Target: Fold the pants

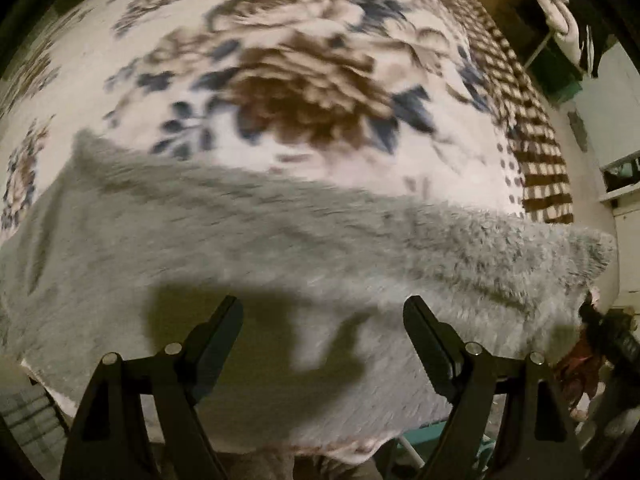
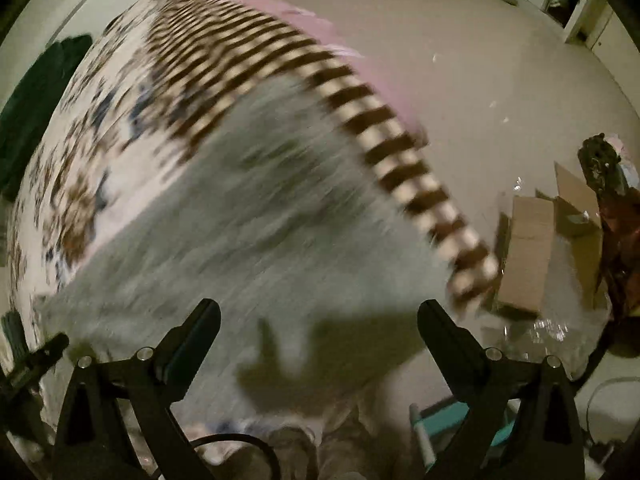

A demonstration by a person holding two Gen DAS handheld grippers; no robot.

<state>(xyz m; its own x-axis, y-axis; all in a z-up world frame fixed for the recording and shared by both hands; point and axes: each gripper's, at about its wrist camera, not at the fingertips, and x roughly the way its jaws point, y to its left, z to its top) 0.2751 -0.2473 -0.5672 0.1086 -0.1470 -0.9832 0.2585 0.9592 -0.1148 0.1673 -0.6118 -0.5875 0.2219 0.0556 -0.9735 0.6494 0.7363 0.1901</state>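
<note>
I see one pair of fuzzy grey pants (image 1: 304, 248) across the lower half of both frames, on one floral blanket (image 1: 280, 80). My left gripper (image 1: 323, 308) and right gripper (image 2: 319, 312) both gape wide, empty. Only the right view shows one cardboard box (image 2: 528, 248) at right.

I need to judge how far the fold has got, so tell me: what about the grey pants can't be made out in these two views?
- Pants waistband and leg ends: left wrist view, motion blur and the frame edges hide them.
- Fold layers: right wrist view, pants are heavily smeared.
- Near hem: both views, hidden behind the open left gripper and right gripper and their shadows.
- Blanket under the pants: covered.
</note>
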